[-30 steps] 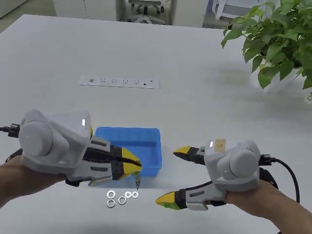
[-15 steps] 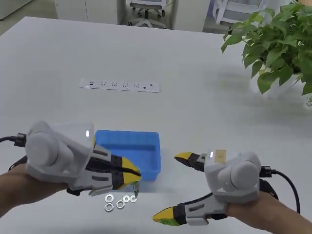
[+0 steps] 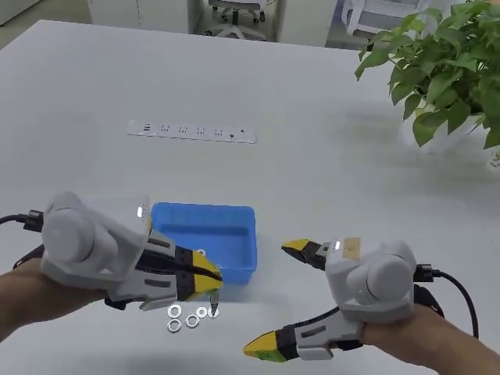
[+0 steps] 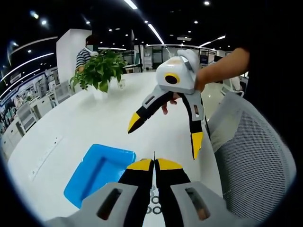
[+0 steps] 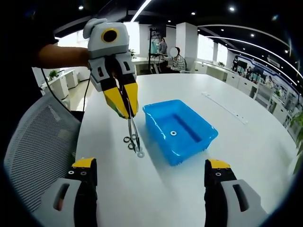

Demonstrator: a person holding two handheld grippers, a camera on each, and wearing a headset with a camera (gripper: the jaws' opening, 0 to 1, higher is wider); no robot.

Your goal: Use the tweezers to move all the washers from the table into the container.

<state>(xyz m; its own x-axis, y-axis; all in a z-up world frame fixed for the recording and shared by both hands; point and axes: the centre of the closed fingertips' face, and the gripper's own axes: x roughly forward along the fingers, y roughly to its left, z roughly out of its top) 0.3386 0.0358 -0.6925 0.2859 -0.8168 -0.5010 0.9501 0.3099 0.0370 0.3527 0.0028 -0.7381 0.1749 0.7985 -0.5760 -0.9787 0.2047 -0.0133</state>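
Observation:
My left gripper (image 3: 208,275) is shut on thin metal tweezers (image 3: 212,303), whose tip points down at a cluster of several steel washers (image 3: 190,317) on the white table. In the right gripper view the tweezers (image 5: 132,131) reach the end washer of the washers (image 5: 133,143); whether they pinch it I cannot tell. Just behind them stands the blue container (image 3: 209,234) with one washer (image 3: 201,252) inside, the same washer (image 5: 173,133) lying on the floor of the container (image 5: 199,126). My right gripper (image 3: 276,297) hovers open to the right, holding nothing. Left gripper (image 4: 154,165) jaws are pressed together.
A white power strip (image 3: 191,131) lies farther back on the table. A potted plant (image 3: 441,74) stands at the far right. A grey mesh chair (image 5: 38,151) sits at the table's near edge. Bare tabletop lies to the right of the container.
The tweezers' tip has dropped closer to the washers. The head camera has shifted slightly; the right gripper stays open in about the same place.

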